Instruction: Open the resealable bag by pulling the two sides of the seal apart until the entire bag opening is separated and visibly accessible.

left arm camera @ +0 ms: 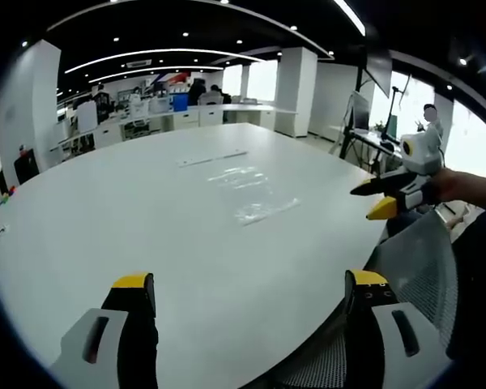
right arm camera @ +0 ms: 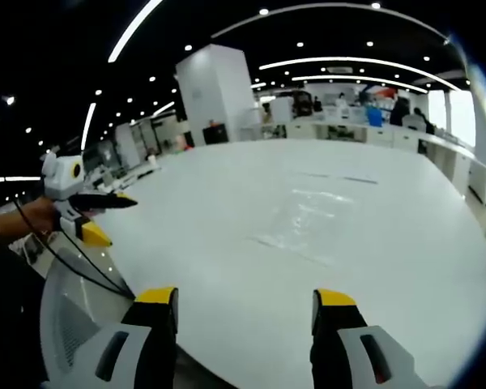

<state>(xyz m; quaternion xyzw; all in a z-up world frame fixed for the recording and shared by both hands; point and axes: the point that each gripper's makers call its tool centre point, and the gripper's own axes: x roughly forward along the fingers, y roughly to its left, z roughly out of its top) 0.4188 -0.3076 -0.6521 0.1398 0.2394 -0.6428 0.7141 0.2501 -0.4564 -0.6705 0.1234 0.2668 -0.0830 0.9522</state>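
A clear resealable bag (left arm camera: pixel 253 191) lies flat on the white round table (left arm camera: pixel 105 203), well beyond both grippers, and nothing touches it. My left gripper (left arm camera: pixel 249 279) is open over the table's near edge, with nothing between its yellow-tipped fingers. My right gripper (left arm camera: pixel 371 201) comes in from the right in the left gripper view, held by a hand, jaws apart, off the table's edge. In the right gripper view the bag (right arm camera: pixel 308 215) lies ahead on the table (right arm camera: pixel 227 186). My right gripper (right arm camera: pixel 245 297) is open and empty there. The left gripper (right arm camera: pixel 113 219) shows at the left, also open.
A grey mesh chair (left arm camera: pixel 421 267) stands at the table's edge below the grippers, also seen as the chair (right arm camera: pixel 73 324). A thin white strip (left arm camera: pixel 212 157) lies on the table past the bag. Office desks, a pillar (right arm camera: pixel 215 93) and people are far behind.
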